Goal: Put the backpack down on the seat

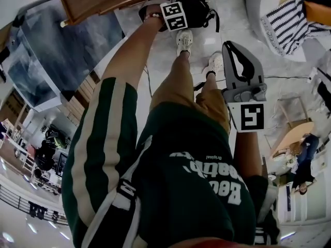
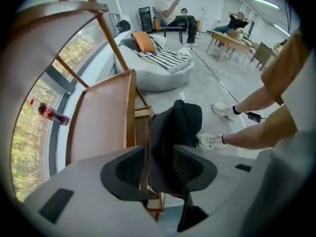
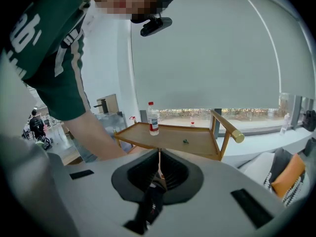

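Note:
The black backpack (image 1: 199, 6) sits low beside my feet, against a wooden seat frame (image 2: 132, 107) with a pinkish-brown panel (image 2: 98, 127). My left gripper (image 1: 166, 9) reaches steeply down to it at the end of my outstretched arm. In the left gripper view the backpack (image 2: 175, 127) stands between the wide jaws of that gripper (image 2: 160, 164). A thin gap shows at the left pad, so the gripper is open. My right gripper (image 1: 230, 45) hangs by my right leg, away from the backpack. Its jaws (image 3: 159, 169) are shut to a slit, and a dark strap-like piece lies low between them.
A wooden tray table (image 3: 197, 142) carries a clear bottle (image 3: 153, 118). A white beanbag (image 2: 163, 73) holds a striped cloth and an orange cushion (image 2: 143, 41). A cola bottle (image 2: 49, 113) lies by the window. Seated people (image 2: 170, 9) and a floor cable (image 2: 217, 80) are farther off.

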Demonstrator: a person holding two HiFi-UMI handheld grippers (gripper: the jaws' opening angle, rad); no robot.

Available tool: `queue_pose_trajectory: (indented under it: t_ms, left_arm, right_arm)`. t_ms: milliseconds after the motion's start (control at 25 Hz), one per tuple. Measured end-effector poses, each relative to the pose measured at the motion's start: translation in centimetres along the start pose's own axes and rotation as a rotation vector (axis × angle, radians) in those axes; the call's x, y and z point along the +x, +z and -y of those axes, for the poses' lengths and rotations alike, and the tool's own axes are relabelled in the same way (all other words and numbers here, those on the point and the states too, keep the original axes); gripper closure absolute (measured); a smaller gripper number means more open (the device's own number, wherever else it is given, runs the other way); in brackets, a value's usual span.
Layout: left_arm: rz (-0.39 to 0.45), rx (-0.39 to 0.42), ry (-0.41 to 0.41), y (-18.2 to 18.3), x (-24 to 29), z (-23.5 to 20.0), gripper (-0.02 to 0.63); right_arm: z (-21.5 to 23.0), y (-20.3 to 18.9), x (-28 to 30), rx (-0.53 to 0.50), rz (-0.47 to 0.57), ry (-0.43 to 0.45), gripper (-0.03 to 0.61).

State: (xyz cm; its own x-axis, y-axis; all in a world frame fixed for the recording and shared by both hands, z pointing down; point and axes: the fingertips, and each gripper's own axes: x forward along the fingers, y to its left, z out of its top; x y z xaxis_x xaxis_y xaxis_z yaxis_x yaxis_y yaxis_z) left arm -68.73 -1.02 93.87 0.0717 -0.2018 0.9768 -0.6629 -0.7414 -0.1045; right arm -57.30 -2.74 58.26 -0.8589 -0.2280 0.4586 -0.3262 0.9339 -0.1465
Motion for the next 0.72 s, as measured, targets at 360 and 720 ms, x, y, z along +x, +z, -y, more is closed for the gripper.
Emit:
queue_pose_trajectory:
  t_ms: [360, 720]
  left_arm:
    - [-0.059, 0.038, -0.070, -0.1, 6.1, -1.0, 0.408]
    - [-0.097, 0.042, -0.178, 0.5, 7.7, -0.5, 0.393]
  right_arm:
    - [2.1, -2.5, -0.2, -0.003, -0.046, -0.044, 0.541]
    - [3.6, -3.3, 0.3, 0.042, -0.042, -0.056, 0.541]
